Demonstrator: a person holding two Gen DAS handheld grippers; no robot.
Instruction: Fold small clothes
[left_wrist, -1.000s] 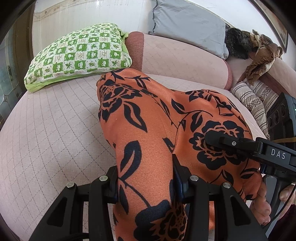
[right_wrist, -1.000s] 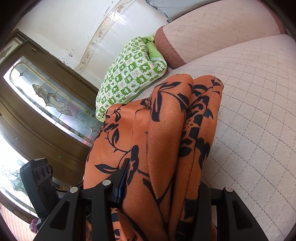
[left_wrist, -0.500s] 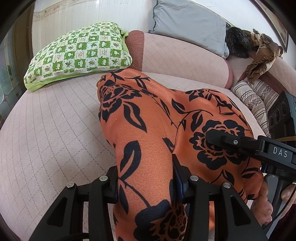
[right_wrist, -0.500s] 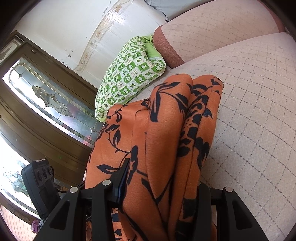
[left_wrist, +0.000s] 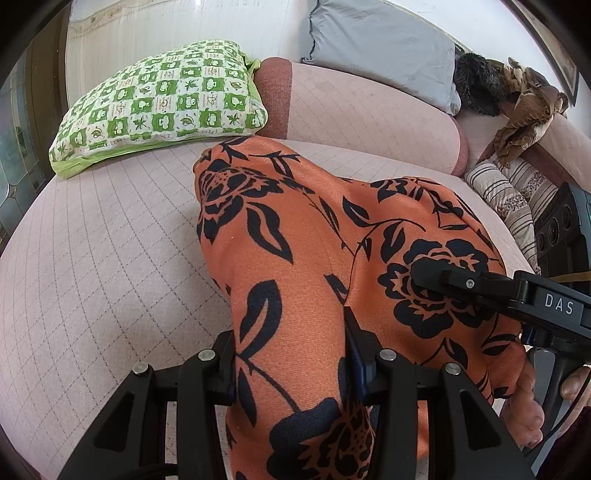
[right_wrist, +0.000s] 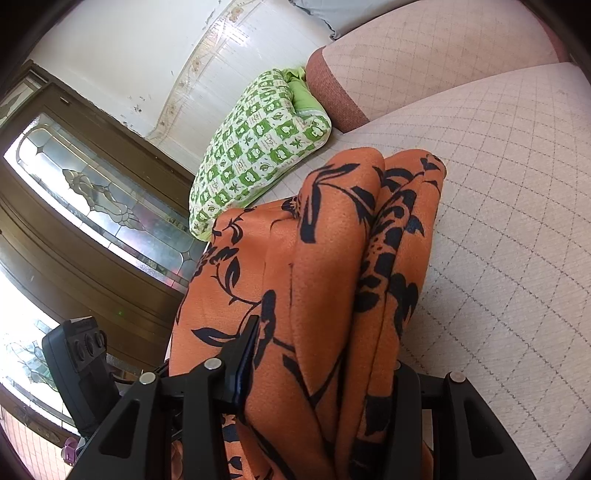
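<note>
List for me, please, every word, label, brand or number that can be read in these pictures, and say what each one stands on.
"DAS": white capitals on the black body of the right claw, seen from the left wrist view.
Green checked pillow: small lettering in some white squares, too small to read.
Orange floral garment: pattern only, no text.
Nothing else readable.
</note>
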